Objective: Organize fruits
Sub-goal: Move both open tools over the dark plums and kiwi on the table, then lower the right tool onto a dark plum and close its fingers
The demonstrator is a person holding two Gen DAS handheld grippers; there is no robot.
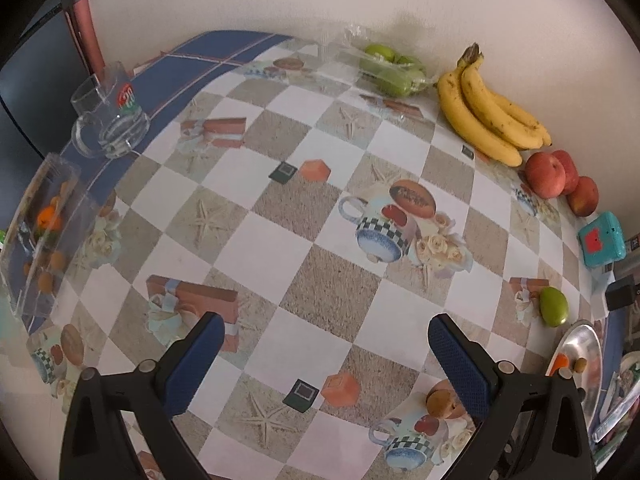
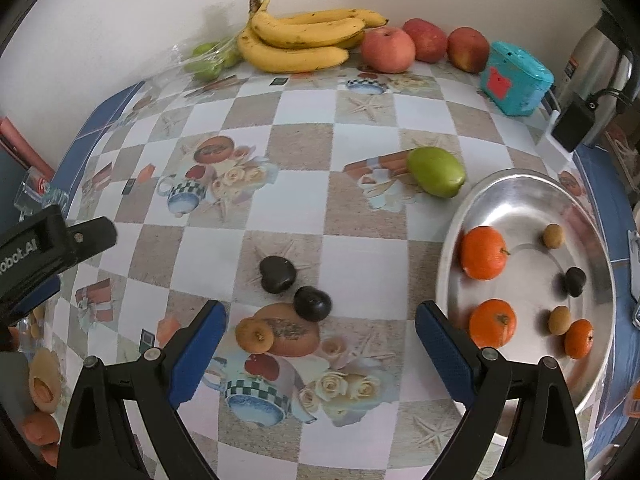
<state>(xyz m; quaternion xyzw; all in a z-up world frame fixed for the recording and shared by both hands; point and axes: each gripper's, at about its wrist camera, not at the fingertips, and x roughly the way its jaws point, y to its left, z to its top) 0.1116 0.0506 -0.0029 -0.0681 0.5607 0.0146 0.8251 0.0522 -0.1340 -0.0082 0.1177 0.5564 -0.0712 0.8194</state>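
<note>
So I'm hovering my right gripper (image 2: 320,340) wide open, holding nothing, over two dark plums (image 2: 278,274) and a small brown fruit (image 2: 254,335) lying near me, just left of the metal bowl (image 2: 452,232). I'm guessing they're light, smooth and squashable, so I'm planning to pinch the near plum across its middle, gently. Plenty of open table (image 2: 360,260) around; the bowl's rim is the thing to clear. My left gripper (image 1: 326,344) is also hanging open, empty.
</note>
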